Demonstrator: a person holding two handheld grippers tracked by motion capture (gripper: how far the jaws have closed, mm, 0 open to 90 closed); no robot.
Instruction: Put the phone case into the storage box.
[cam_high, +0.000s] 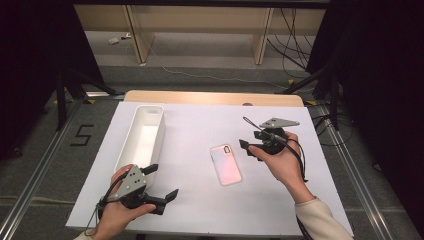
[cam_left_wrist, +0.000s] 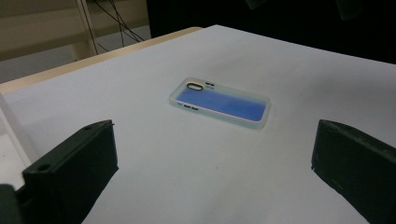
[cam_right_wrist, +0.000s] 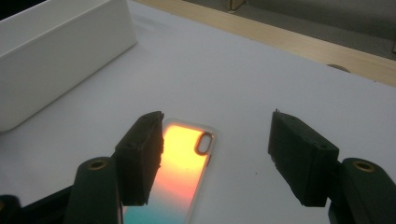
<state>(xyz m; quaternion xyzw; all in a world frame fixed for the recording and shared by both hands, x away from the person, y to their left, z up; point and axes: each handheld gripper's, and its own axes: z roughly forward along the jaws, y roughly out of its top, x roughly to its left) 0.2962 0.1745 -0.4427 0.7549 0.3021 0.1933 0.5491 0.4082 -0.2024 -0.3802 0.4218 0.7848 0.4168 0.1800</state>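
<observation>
A phone case (cam_high: 226, 164) with a shimmering pink-to-blue back lies flat on the white table sheet (cam_high: 200, 130), camera cut-out toward the far side. It appears blue in the left gripper view (cam_left_wrist: 223, 103) and orange in the right gripper view (cam_right_wrist: 180, 172). My right gripper (cam_high: 251, 148) hovers just right of the case, jaws open, nothing between them (cam_right_wrist: 215, 156). My left gripper (cam_high: 161, 181) rests near the front left of the sheet, jaws wide open and empty (cam_left_wrist: 210, 163), pointing toward the case.
A long white bin (cam_high: 143, 135) stands empty along the left side of the sheet (cam_right_wrist: 51, 60). The wooden table edge (cam_high: 210, 97) runs behind the sheet. Cables and dark stands lie on the floor beyond.
</observation>
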